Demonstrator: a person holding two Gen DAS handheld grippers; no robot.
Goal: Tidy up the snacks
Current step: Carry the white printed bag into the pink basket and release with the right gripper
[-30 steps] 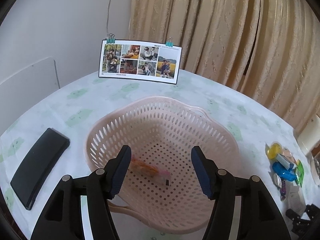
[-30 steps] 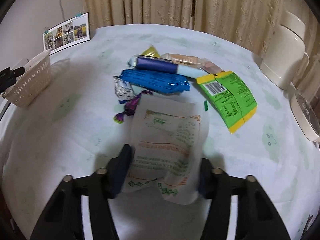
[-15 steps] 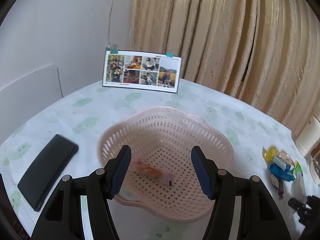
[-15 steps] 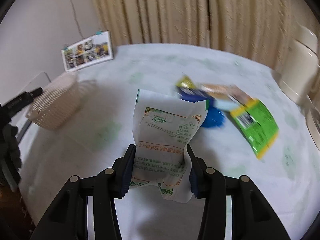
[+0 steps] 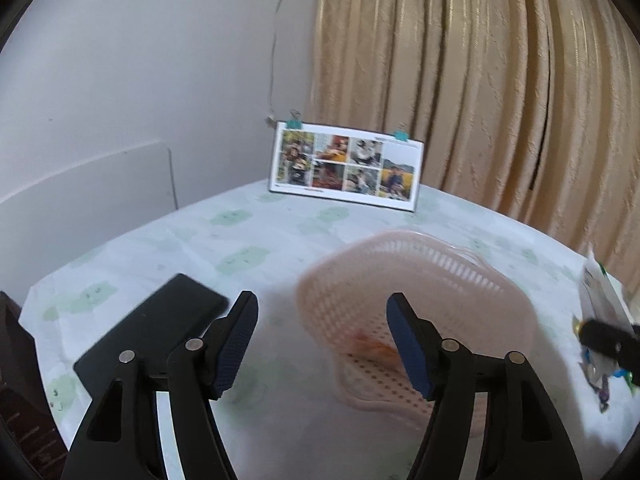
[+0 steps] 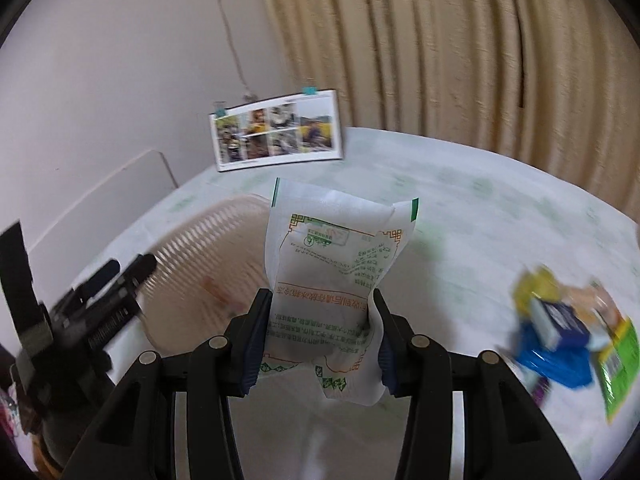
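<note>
1. Right gripper point(image 6: 322, 334): jaws closed on the lower part of a white snack packet point(image 6: 334, 276), held upright above the table. One second ago the packet lay flat on the cloth between parted jaws; half a second ago it was already clamped and lifted. It now stands in front of the basket rim.
2. White snack packet, markings: green and orange border ornament, green corner strips, and columns of East Asian print seen upside down; too small and blurred to read. No brand can be made out.
3. Left gripper point(image 5: 322, 326): jaws wide apart, holding nothing, raised above the table near the basket's near-left side. A second ago it pointed straight down into the basket; the basket now sits lower right of centre in its view.
4. Pink perforated basket point(image 5: 432, 276): on the table, holding one orange-pink wrapped snack point(image 5: 374, 346) on its floor, blurred, as before.
5. Black flat device point(image 5: 152, 332): lying on the cloth, left of the basket, apart from it.
6. Loose snack pile point(image 6: 568, 340): blue, yellow and green wrappers at the right of the right wrist view, well apart from the basket; blurred, print unreadable.
7. Photo card point(image 5: 346, 166): eight-picture collage, two teal clips on top, standing at the far table edge.
8. Table point(image 5: 260, 240): white cloth with pale green motifs.
9. Beige pleated curtain point(image 5: 480, 80): behind the table.
</note>
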